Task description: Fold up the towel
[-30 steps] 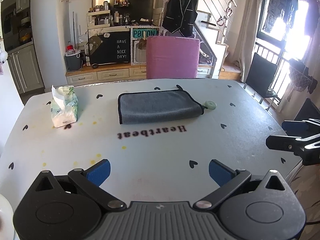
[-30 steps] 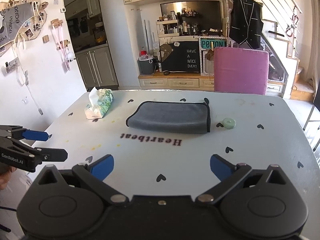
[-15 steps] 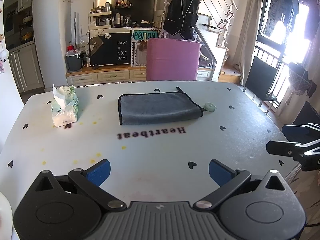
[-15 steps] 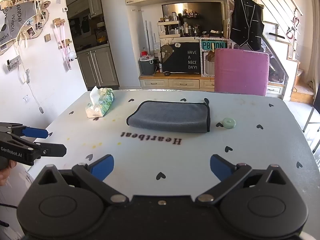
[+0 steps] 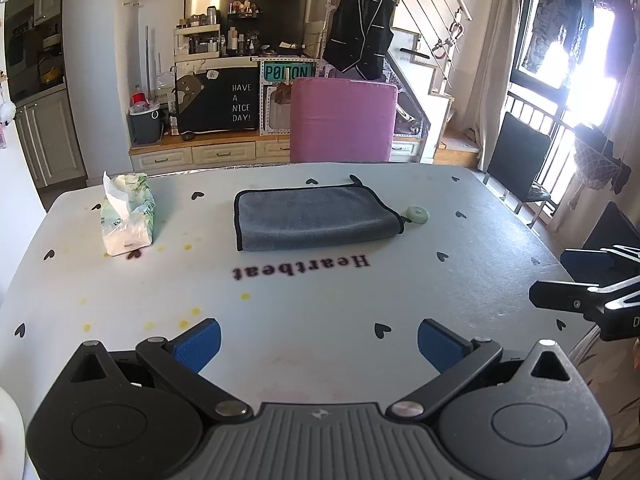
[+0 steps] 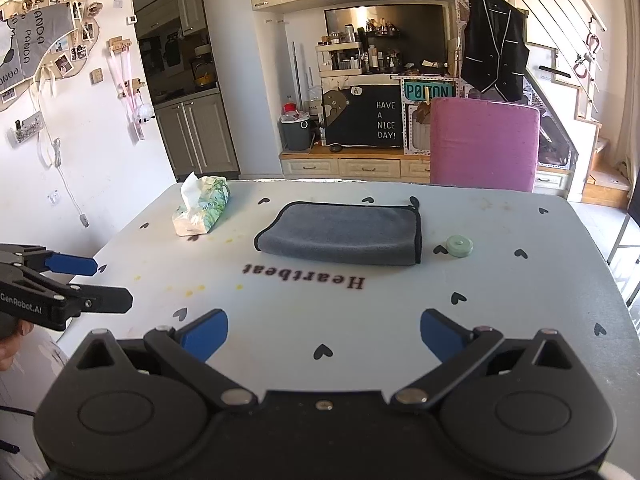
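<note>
From the left wrist camera, the grey microfibre towel [image 5: 316, 218] lies flat on the far half of the bench [image 5: 320, 292], already doubled over: a rounded fold runs along its right end and the black-bound edges lie stacked at its left. It looks neat, with no loose corner sticking out apart from a small hanging loop at the far right corner. A pack of tissues [image 5: 127, 216] stands well to its left, and a small pale green disc [image 5: 417, 214] sits just beside its right end. The left gripper [image 5: 318, 340] hovers over the near edge of the bench with its blue pads spread wide and nothing between them, well apart from the towel.

From the right wrist camera, the towel [image 6: 340, 234] shows the same compact rectangle, the fold now at its left end and the bound edges at its right. The right gripper [image 6: 324, 330] is likewise spread wide and empty, held back near the bench edge. The left gripper [image 6: 86, 284] shows at the left border, also spread.

Judging by this, the folding seems done or nearly so; at most one further fold may remain, and neither gripper is placed to make it.
</note>
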A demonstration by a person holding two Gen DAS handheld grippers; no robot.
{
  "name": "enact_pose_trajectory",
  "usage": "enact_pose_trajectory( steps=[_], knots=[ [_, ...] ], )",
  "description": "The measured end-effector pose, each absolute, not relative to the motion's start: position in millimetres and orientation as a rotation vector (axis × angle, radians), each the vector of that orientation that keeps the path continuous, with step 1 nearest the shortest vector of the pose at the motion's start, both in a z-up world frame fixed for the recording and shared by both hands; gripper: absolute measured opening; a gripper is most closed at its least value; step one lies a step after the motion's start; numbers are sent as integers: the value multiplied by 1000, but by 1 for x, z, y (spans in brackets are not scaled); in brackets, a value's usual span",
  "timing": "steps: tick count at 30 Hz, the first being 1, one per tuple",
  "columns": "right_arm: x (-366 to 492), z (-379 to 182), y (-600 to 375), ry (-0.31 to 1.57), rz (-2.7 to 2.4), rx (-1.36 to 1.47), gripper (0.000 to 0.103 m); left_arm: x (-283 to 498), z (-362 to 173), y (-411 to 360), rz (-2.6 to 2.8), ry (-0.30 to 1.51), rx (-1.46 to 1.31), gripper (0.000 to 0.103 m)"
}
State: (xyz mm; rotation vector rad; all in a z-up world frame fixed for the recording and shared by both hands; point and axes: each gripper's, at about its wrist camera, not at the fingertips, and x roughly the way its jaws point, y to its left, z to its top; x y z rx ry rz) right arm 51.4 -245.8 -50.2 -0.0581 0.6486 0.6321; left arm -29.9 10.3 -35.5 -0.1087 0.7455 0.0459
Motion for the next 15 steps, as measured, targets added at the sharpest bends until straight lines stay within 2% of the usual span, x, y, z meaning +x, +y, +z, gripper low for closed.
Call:
enact_pose_trajectory(
  steps=[15],
  knots=[
    [51, -51, -246, 649, 633, -57, 102, -30, -35, 10, 46, 745, -107, 103]
  ],
)
